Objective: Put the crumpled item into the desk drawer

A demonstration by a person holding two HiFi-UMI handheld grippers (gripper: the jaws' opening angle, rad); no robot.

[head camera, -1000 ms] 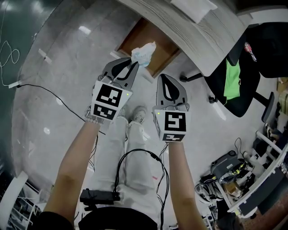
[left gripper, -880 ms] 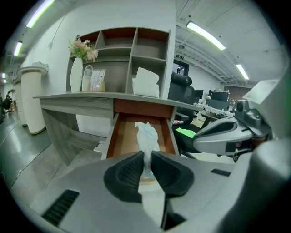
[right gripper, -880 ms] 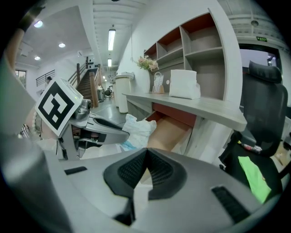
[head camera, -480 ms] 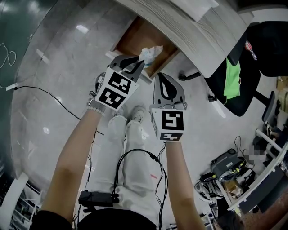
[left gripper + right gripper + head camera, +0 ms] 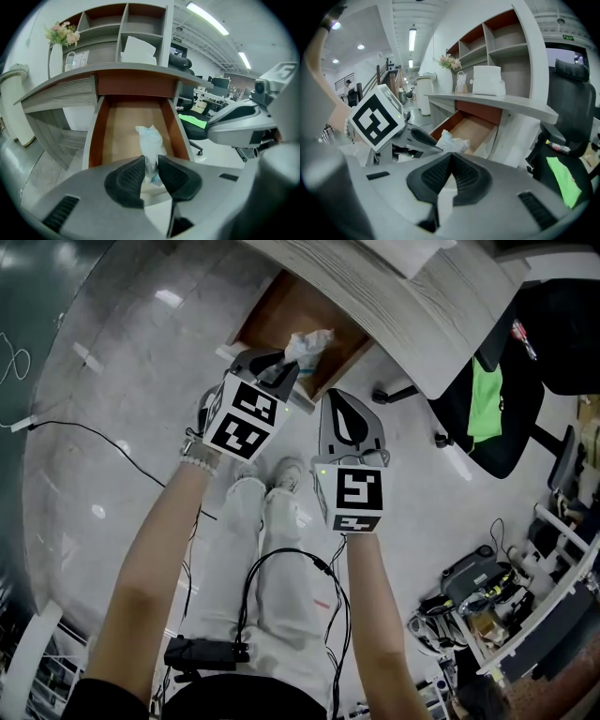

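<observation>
Crumpled item (image 5: 150, 139), a white wad of paper or thin plastic, sits at the tips of the left gripper (image 5: 281, 367), over the front part of the open drawer (image 5: 279, 313). In the left gripper view its narrow lower end lies between the two dark pads and fills the small gap between them, while the rest of the wad reaches out past the pads, seen against the drawer's bare brown floor. These jaws have just been opening and now stand a little apart, with the pads touching the wad on both sides. Whether the item touches the drawer's floor cannot be told.

The drawer is pulled out from under the curved grey desk (image 5: 441, 329) and nothing else shows inside it. The left gripper points down and forward over the drawer's white front edge.

The right gripper (image 5: 343, 405) hangs just beside the left one, on the side of the black office chair (image 5: 534, 343), above the pale floor (image 5: 122, 399) and short of the drawer. Its jaws are pressed together with nothing between them.

A green cloth (image 5: 483, 407) lies on the chair's seat. On the desk's shelves stand a white box (image 5: 487, 80) and a small bunch of flowers (image 5: 450, 62)
</observation>
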